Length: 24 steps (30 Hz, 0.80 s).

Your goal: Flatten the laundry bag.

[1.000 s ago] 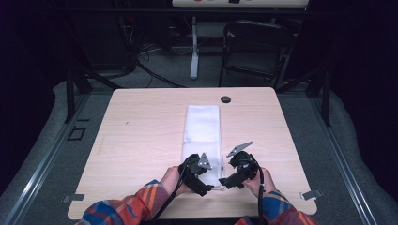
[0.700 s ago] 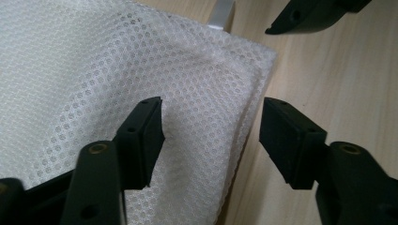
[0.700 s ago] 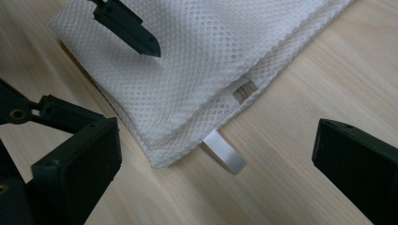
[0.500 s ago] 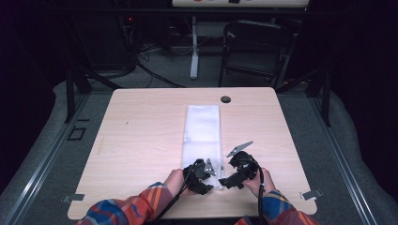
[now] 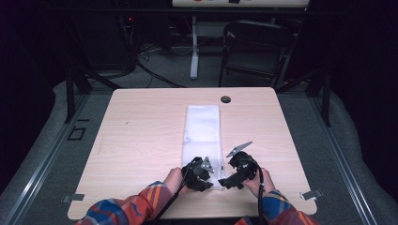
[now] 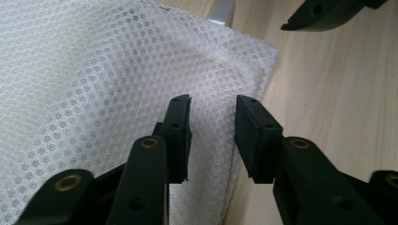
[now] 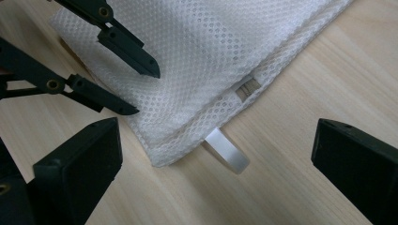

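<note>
A white mesh bag (image 5: 202, 136) lay flat in the middle of the wooden table (image 5: 141, 140), its long side pointing away from the person. The near end of the bag lay close to the table's front edge, between the two hands.

The left gripper (image 6: 212, 136) was over the near corner of the bag. Its jaws had just been closing, with the edge of the mesh lying under the gap between them. The pads were not pressing on the mesh, so the bag was not held. In the high view the left gripper (image 5: 199, 171) sat on the bag's near end.

The right gripper (image 7: 216, 159) stood wide apart and held nothing. Between its jaws, on the table, a small white loop (image 7: 227, 151) stuck out from the bag's corner. In the high view the right gripper (image 5: 239, 171) was just beside the bag, to its right.

A plaid sleeve (image 5: 136, 206) covered the left arm.
</note>
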Each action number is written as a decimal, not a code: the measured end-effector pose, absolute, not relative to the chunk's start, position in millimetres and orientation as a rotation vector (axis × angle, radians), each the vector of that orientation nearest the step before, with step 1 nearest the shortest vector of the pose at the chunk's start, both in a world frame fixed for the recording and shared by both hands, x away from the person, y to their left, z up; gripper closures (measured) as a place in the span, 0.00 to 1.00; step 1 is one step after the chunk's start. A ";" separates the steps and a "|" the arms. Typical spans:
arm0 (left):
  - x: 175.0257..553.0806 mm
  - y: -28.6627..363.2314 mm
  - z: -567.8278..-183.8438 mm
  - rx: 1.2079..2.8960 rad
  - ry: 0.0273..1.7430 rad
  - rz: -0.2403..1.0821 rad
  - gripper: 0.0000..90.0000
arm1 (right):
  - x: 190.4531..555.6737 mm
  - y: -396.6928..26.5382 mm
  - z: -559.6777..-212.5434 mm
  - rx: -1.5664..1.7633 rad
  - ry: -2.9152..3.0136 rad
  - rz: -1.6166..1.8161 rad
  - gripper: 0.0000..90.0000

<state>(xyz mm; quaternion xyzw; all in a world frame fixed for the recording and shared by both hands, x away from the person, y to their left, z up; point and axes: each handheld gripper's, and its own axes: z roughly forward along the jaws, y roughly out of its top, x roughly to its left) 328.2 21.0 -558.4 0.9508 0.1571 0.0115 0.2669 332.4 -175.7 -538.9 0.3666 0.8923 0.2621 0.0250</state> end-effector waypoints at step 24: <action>325.7 21.4 -560.7 2.568 0.382 0.121 0.91 | 331.5 -168.5 -541.2 1.127 2.751 0.747 0.17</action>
